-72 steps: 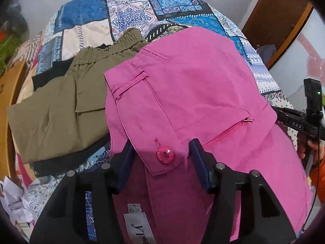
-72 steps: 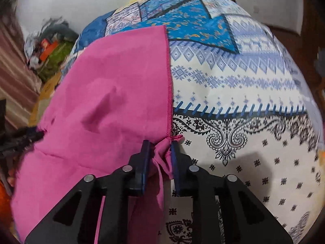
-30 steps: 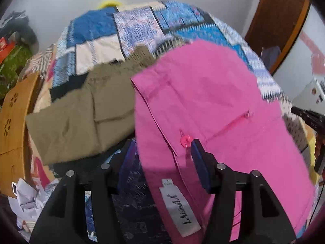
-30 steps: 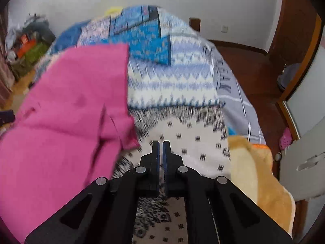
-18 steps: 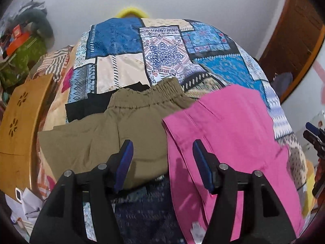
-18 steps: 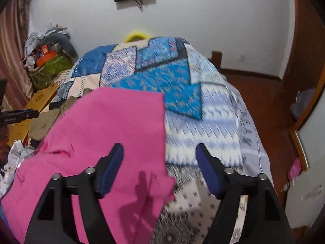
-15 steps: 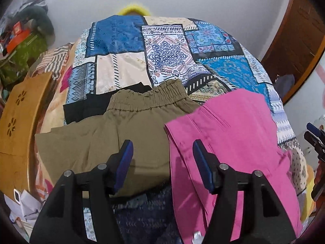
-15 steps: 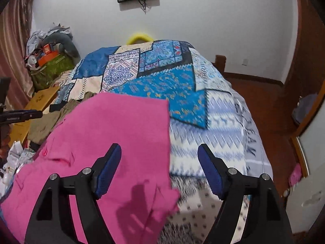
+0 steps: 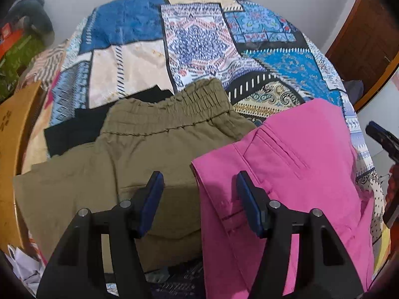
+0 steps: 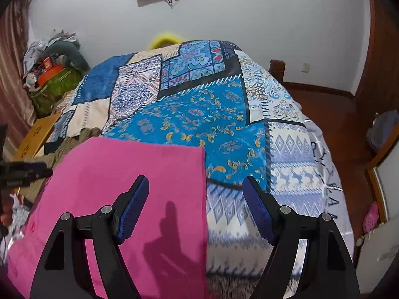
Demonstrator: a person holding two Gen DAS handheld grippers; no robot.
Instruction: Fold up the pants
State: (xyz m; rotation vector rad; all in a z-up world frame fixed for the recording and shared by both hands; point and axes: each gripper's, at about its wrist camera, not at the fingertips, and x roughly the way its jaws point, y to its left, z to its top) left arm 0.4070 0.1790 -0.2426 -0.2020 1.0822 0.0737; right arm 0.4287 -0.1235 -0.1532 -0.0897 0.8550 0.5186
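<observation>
The pink pants (image 9: 294,174) lie folded flat on the patchwork bedspread (image 9: 199,39), at the right of the left wrist view, and they fill the lower left of the right wrist view (image 10: 129,189). My left gripper (image 9: 199,194) is open and empty, held above the pants' left edge and the olive pants (image 9: 139,154) beside them. My right gripper (image 10: 197,204) is open and empty above the pink pants' right edge. The right gripper's tip (image 9: 381,137) shows at the right edge of the left wrist view.
The olive pants lie folded over a black garment (image 9: 79,127) left of the pink pants. A wooden board (image 9: 12,134) flanks the bed's left side. Clutter (image 10: 49,74) is piled in the far left corner. Wooden floor (image 10: 329,109) and a door lie to the right.
Both grippers let go of the pink pants, opened and drew back and up. The pants now lie flat on the bed.
</observation>
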